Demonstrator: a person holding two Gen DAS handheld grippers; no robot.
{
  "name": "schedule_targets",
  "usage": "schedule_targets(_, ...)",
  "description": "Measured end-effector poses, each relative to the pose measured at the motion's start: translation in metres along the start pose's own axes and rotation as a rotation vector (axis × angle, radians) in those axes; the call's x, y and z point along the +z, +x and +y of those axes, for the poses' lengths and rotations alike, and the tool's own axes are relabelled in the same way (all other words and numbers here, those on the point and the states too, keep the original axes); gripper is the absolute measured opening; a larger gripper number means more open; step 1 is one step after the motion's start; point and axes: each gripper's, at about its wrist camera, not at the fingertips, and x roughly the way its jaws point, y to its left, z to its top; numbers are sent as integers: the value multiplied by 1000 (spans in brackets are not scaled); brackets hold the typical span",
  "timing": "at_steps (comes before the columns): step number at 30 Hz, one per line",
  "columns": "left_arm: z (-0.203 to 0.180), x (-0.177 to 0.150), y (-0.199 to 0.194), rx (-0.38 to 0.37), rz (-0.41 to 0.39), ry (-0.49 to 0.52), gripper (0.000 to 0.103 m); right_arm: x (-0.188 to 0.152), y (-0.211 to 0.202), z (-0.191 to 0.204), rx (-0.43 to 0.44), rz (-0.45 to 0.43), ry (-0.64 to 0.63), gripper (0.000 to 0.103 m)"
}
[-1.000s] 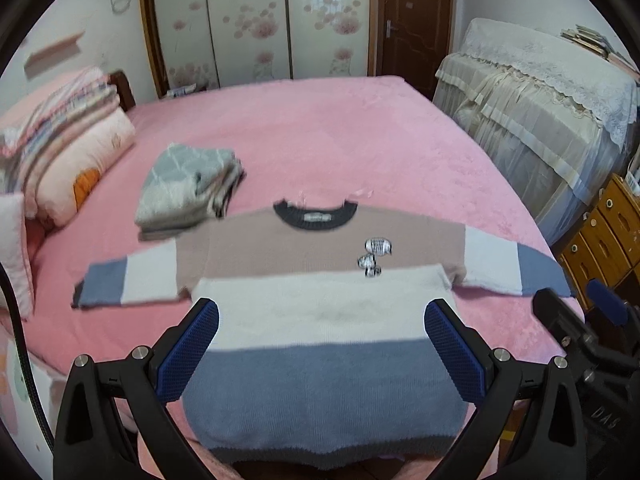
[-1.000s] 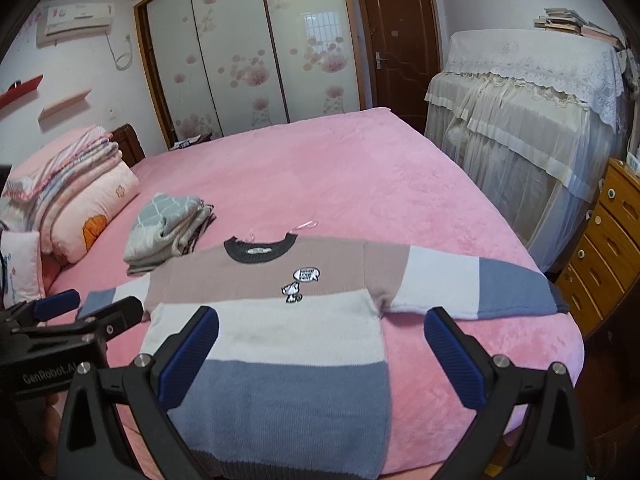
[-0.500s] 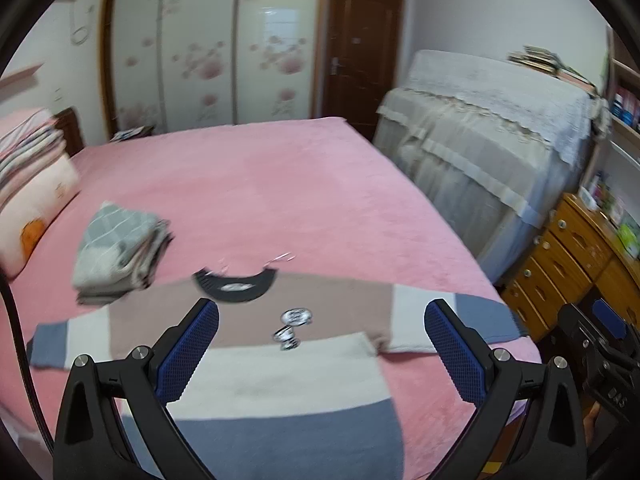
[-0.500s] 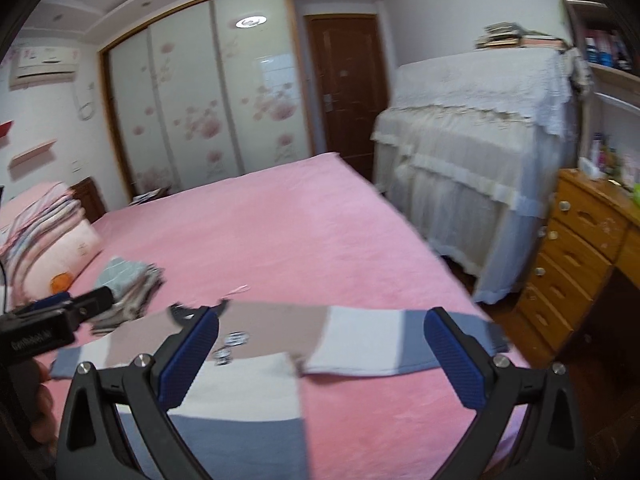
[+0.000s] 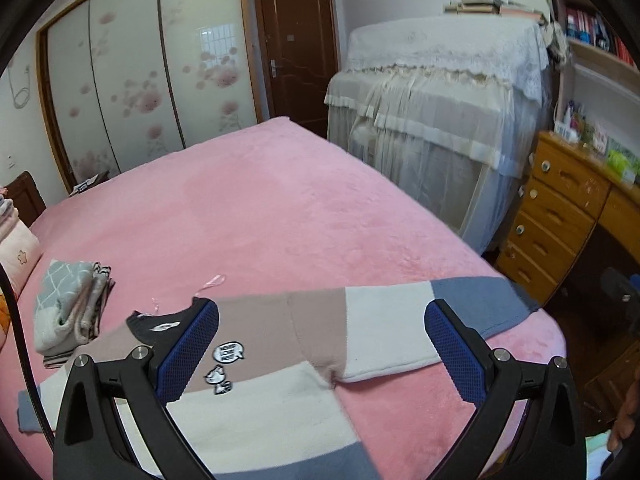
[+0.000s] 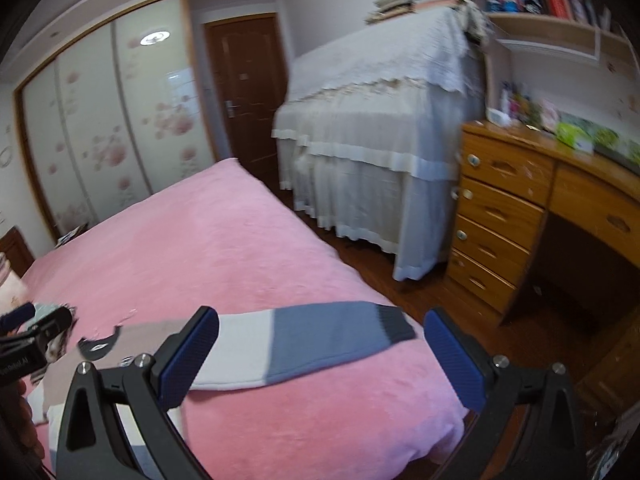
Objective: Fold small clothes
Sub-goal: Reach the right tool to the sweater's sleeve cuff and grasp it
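Observation:
A small striped sweater [image 5: 280, 344] in tan, white and blue lies flat, front up, on the pink bed [image 5: 260, 208]. Its right sleeve [image 6: 320, 344] stretches toward the bed's right edge, ending in a dark cuff. My left gripper [image 5: 320, 344] hovers open above the chest and sleeve, holding nothing. My right gripper [image 6: 320, 356] is open too, above the blue end of that sleeve. The left gripper's body [image 6: 28, 344] shows at the left edge of the right wrist view.
A folded stack of clothes [image 5: 68, 308] sits on the bed left of the collar, with pillows [image 5: 16, 252] beyond. A wooden chest of drawers [image 6: 504, 232] and a cloth-covered piece of furniture [image 6: 380, 168] stand right of the bed, across a strip of floor.
Both grippers have swung to the right, from over the sweater's body toward its right sleeve. The sweater has not moved. Both stay open.

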Motion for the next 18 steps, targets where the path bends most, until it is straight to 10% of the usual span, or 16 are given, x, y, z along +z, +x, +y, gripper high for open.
schedule_targets(18, -80, -47, 165, -50, 252, 5, 102, -72, 168, -82, -9, 361, 269, 64)
